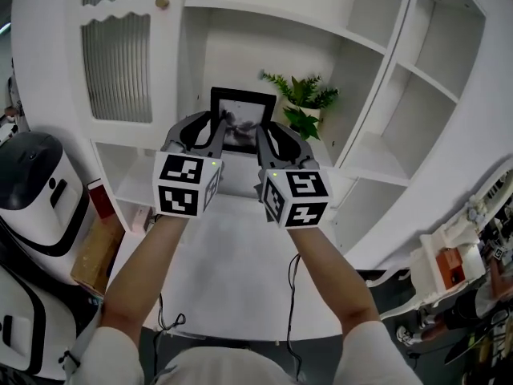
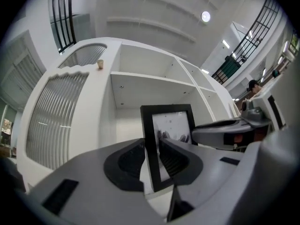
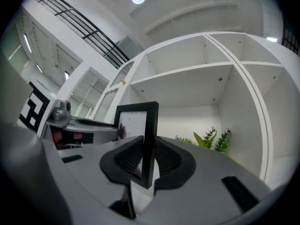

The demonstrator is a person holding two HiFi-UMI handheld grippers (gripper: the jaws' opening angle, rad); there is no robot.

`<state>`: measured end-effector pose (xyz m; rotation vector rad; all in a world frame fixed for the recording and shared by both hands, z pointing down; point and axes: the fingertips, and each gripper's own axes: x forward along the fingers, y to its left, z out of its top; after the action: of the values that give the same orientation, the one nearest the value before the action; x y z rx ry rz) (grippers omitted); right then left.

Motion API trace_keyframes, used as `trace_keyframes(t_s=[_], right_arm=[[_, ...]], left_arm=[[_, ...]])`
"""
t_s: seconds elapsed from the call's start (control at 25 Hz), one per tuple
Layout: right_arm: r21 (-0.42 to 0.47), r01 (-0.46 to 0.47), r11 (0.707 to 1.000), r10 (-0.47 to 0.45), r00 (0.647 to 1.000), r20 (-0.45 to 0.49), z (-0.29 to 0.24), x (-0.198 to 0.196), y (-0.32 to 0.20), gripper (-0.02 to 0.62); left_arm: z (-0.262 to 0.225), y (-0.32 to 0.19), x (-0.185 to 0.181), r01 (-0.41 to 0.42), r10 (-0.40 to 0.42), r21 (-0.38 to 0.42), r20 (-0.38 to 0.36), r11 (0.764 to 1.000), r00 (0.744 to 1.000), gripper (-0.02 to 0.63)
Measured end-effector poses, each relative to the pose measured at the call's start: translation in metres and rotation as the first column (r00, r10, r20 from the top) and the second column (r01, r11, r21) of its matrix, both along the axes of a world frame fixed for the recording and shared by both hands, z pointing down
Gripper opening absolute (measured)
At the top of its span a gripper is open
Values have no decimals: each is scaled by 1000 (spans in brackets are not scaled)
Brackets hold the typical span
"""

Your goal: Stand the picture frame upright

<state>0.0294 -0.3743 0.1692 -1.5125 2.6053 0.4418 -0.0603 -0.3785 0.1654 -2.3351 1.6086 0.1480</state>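
Left gripper point(image 1: 215, 127), right gripper point(image 1: 264, 133): grey moulded shells, black ribbed pads point(image 2: 130, 161), black-and-white marker cubes point(image 1: 188, 184), tiny green lights point(image 1: 213, 164). White short sleeves point(image 1: 104, 351). Thin black cables point(image 1: 167, 321).

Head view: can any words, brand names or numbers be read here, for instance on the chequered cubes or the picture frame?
No readable text anywhere.
Cubes on the left gripper and right gripper: black-and-white square patterns, no letters.
The picture frame: grey photo, no caption.
Equipment at the right edge: labels too small to read.
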Motion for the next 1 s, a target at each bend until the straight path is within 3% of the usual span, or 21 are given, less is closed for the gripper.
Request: trace_keyframes(t_s=[0.28,0.48,0.8,1.0], right_arm=[[-44,-55,998,54,998,-26,-16,1,-55,77],[-98,-74,992,70,997,-42,-13,-2,-90,78],[-169,-90,982,85,996,-36,-20,1,-139,78],[-165,-132,977,110,985,-135,-15,-5,-160,78]], left_arm=[[-12,-59,2,58,-54,-79,59,995,997,92],[-12,-93,0,97,-91,-128,51,987,995,92],[-24,-143,4,148,-132,-181,98,972,986,92],[-18,-166,0,176,-154,-233,108,956,982,92]])
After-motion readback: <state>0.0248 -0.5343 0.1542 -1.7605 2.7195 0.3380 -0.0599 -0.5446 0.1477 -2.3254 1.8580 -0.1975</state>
